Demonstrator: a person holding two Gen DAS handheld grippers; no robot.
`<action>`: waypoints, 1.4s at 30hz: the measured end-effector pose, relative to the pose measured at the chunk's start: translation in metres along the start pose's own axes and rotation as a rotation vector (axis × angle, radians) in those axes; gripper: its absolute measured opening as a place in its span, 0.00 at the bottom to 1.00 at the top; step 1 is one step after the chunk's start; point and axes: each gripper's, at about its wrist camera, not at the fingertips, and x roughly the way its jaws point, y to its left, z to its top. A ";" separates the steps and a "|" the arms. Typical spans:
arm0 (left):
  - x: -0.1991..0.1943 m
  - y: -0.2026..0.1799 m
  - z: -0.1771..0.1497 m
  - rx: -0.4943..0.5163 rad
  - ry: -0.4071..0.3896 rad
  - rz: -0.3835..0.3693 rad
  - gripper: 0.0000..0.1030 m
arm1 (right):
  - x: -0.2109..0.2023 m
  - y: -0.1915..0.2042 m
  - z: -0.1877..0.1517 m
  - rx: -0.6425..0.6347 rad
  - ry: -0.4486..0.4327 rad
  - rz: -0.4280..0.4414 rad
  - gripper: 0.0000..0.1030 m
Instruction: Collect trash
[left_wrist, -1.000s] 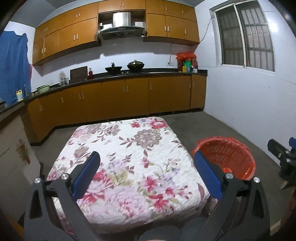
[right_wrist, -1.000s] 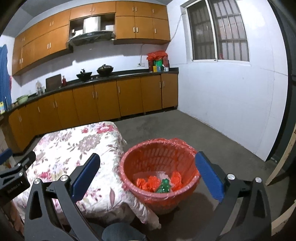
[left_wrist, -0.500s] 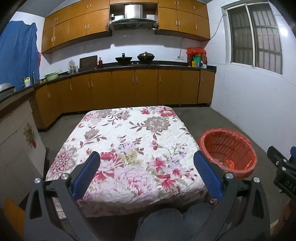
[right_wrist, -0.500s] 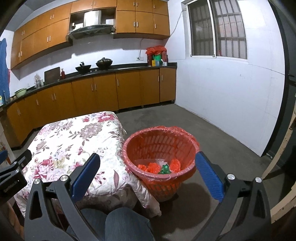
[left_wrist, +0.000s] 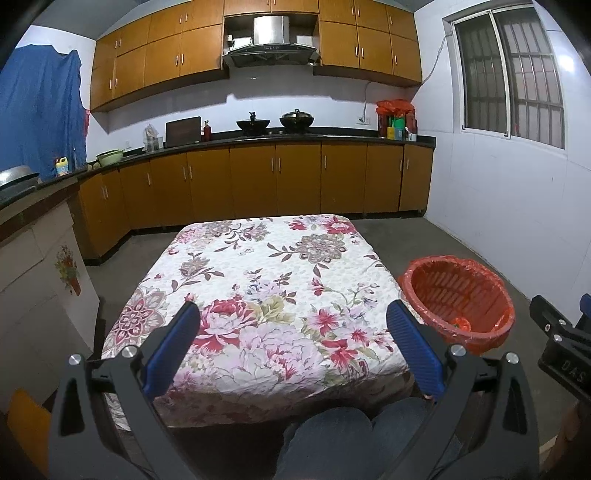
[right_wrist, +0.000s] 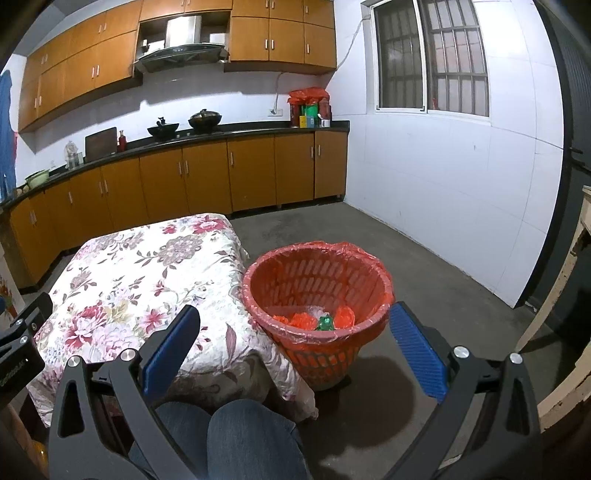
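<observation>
The left gripper (left_wrist: 293, 347) is held with its blue-padded fingers (left_wrist: 171, 349) spread wide apart, nothing between them, above the near edge of a table covered with a floral cloth (left_wrist: 266, 280). The right gripper (right_wrist: 295, 350) is likewise held with its fingers (right_wrist: 417, 352) wide apart and empty, above the near right corner of the table (right_wrist: 140, 273) and the near rim of the basket. An orange basket (right_wrist: 317, 314), lined with a red plastic bag, is seen standing on the concrete floor (right_wrist: 424, 280) just beside the right edge of the table, toward its near right corner; in the left view the same basket (left_wrist: 458, 299) is seen to the right of the cloth. The trash (right_wrist: 314, 319) is found at the bottom of the basket: crumpled orange-red pieces, a green piece and something clear or whitish among them. Only one orange scrap (left_wrist: 460, 323) is visible in the left view. The cloth is draped over the table's edges, and a fold of it hangs down at the near right corner next to the basket. A person's knees in blue jeans (right_wrist: 236, 439) are seen below the near edge of the table. Brown cabinets (left_wrist: 277, 181) and a dark counter (left_wrist: 295, 136) with two pots are seen along the far wall
</observation>
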 end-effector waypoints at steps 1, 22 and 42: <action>-0.001 0.000 -0.001 -0.001 -0.001 0.000 0.96 | -0.001 0.000 0.000 0.000 -0.001 0.001 0.98; -0.007 0.004 -0.004 -0.012 -0.002 0.003 0.96 | -0.005 0.002 -0.004 -0.004 0.008 0.015 0.98; -0.006 0.003 -0.002 -0.012 0.003 0.001 0.96 | -0.004 0.002 -0.003 -0.003 0.011 0.016 0.98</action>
